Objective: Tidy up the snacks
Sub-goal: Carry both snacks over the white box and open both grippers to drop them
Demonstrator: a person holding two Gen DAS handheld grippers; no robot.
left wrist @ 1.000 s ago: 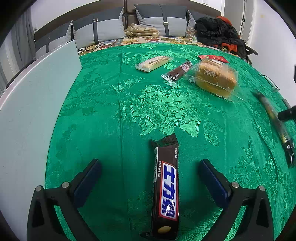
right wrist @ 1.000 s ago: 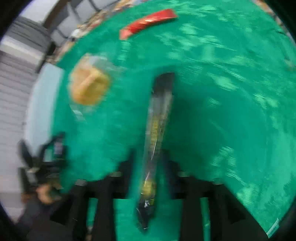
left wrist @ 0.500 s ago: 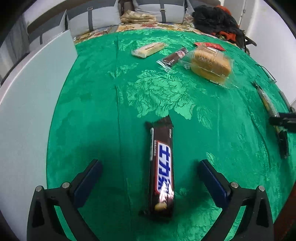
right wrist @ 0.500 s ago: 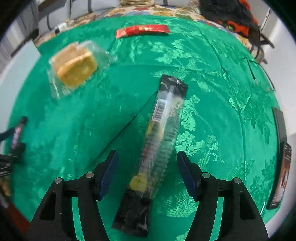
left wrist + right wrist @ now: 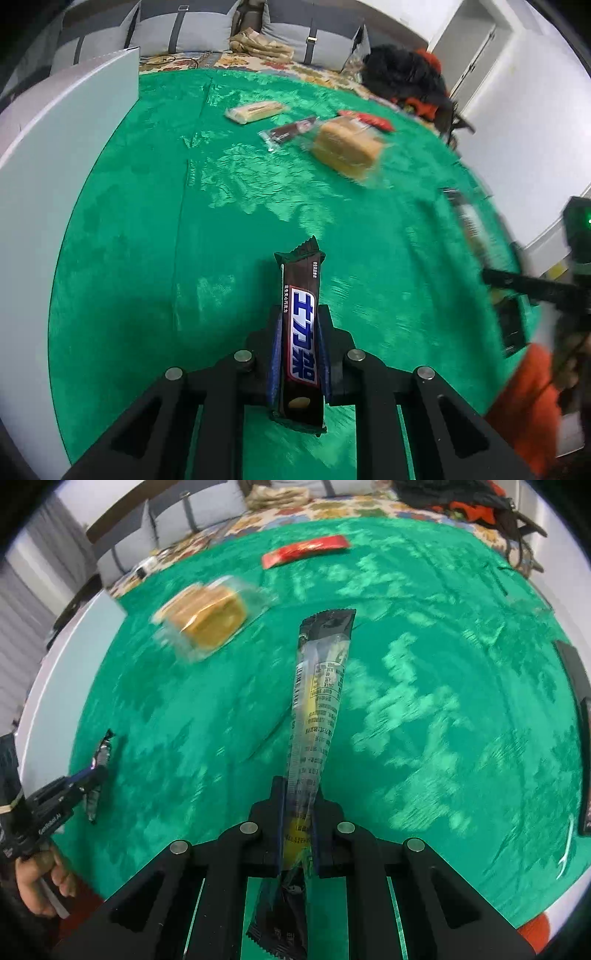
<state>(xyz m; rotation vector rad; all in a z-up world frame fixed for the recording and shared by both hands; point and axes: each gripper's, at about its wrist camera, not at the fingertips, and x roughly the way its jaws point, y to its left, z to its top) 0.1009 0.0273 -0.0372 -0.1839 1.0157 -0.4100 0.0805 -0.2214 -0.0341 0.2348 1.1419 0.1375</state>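
Both grippers now grasp a snack.
The left gripper [image 5: 297, 354] fingers have just closed on the chocolate bar [image 5: 301, 332], the right gripper [image 5: 297, 834] fingers on the long snack stick [image 5: 314, 716]; both look lifted off the green tabletop [image 5: 147, 258], ready for sorting.

A broad stretch of green cloth [image 5: 155, 266] is left bare ahead of the left gripper [image 5: 297, 350], bounded on its left by a white board [image 5: 62, 155] standing upright along the edge. Farther off, passage is narrowed by a cluster: a pale bar [image 5: 255, 110], a dark bar [image 5: 288, 131], a bread pack [image 5: 347, 149] and a red packet [image 5: 367, 119]. In the right wrist view, open cloth is seen right of the held stick [image 5: 319, 701]; two dark flat objects [image 5: 576, 709] lie at that edge.
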